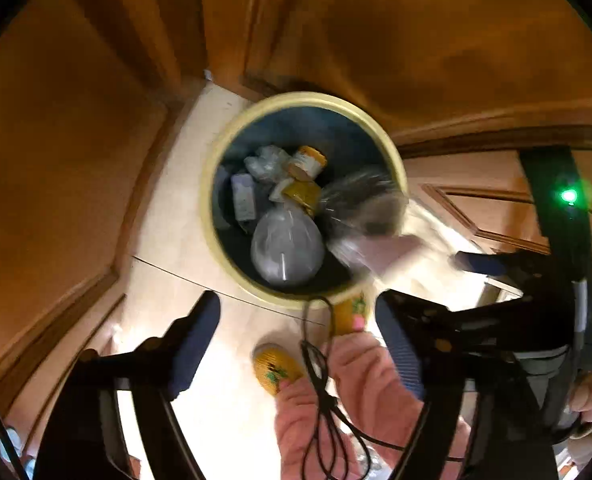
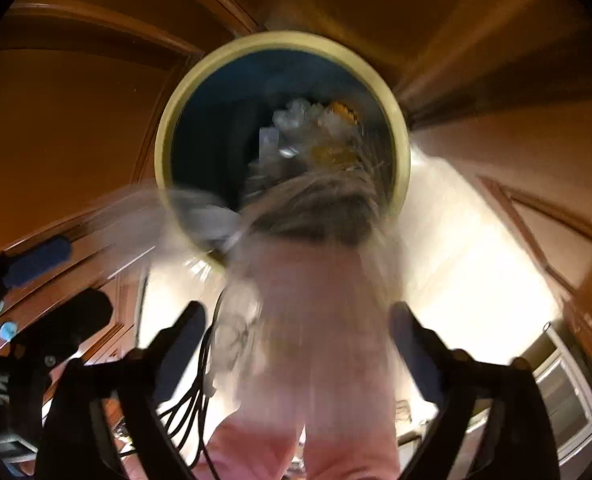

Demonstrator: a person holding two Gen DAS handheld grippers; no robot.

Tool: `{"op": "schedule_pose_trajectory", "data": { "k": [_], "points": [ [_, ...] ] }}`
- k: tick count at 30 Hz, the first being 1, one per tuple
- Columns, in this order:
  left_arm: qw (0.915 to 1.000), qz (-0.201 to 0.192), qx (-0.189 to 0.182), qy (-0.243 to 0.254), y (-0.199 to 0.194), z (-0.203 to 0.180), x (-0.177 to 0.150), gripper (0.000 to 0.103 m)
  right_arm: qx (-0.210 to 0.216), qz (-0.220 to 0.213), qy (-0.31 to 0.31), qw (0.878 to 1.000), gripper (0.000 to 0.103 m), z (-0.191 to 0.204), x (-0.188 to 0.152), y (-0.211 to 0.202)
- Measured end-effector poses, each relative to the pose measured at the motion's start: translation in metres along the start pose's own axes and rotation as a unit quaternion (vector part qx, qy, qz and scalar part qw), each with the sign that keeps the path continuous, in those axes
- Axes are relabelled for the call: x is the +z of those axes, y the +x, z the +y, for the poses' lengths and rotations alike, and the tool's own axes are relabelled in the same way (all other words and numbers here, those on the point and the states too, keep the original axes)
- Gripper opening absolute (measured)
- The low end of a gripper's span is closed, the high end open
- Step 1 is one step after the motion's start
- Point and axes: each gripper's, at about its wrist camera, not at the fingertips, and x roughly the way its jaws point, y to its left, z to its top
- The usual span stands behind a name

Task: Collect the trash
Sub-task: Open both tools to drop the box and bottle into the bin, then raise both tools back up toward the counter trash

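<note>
With both my left gripper (image 1: 296, 344) and right gripper (image 2: 296, 352) spread wide, the blurred clear plastic bag (image 2: 312, 216) at centre frame could snag the round yellow-rimmed bin (image 2: 163, 136) and spill outside.

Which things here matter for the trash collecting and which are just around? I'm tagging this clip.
For the job:
- trash bin, cream rim, blue inside
- clear plastic bag, blurred, falling in at the rim
- tied bag and yellow tubs already inside
- left tool and right tool, both open

Just around:
- wooden cabinet doors
- black cables
- yellow slippers
</note>
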Motion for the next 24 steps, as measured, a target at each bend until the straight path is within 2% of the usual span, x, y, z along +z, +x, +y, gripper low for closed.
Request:
{"op": "schedule_pose_trajectory", "data": {
  "k": [6, 9, 14, 18, 24],
  "points": [
    [0.9999, -0.013, 0.006, 0.001, -0.016, -0.003, -0.006, 0.079, 0.003, 0.004, -0.009, 1.000, 0.101, -0.010, -0.002, -0.008],
    [0.9997, -0.021, 0.011, 0.003, -0.011, 0.006, 0.001, 0.079, 0.008, 0.007, -0.011, 1.000, 0.101, -0.011, -0.003, -0.014],
    [0.9997, -0.020, 0.013, -0.008, -0.031, -0.002, -0.011, 0.079, 0.010, 0.004, -0.019, 1.000, 0.101, -0.009, -0.023, -0.036],
    [0.9992, -0.038, 0.005, -0.013, -0.065, -0.012, -0.025, 0.079, 0.018, -0.012, -0.021, 1.000, 0.101, -0.004, -0.046, -0.069],
    [0.9959, -0.090, 0.003, 0.005, -0.153, -0.036, -0.060, 0.079, 0.030, -0.064, -0.025, 0.997, 0.101, 0.011, -0.093, -0.145]
  ]
}}
